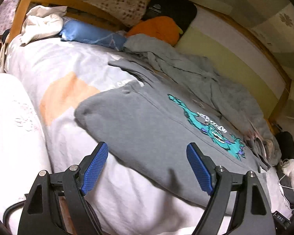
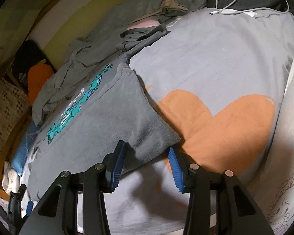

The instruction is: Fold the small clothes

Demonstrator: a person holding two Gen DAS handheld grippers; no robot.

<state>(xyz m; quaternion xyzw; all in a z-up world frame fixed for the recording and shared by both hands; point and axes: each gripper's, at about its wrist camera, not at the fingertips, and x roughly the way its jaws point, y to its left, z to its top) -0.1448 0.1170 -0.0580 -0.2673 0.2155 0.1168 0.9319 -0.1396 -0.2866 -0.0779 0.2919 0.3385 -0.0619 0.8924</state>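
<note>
Two grippers over a grey T-shirt [image 1: 147, 121] with a teal print, spread flat on a pale bedcover [image 1: 49, 68] that has an orange heart shape. Left gripper [image 1: 147, 156] wide apart above the shirt's near edge, nothing between the pads. Right gripper [image 2: 147, 154] half apart, a shirt corner sits between its blue pads [image 2: 174, 166]; cannot tell if they touch it. Crumpled grey clothes [image 1: 196, 72] just beyond the shirt.

Black tool [image 1: 148, 152] frames, ribbed blue pads, silver screws.
</note>
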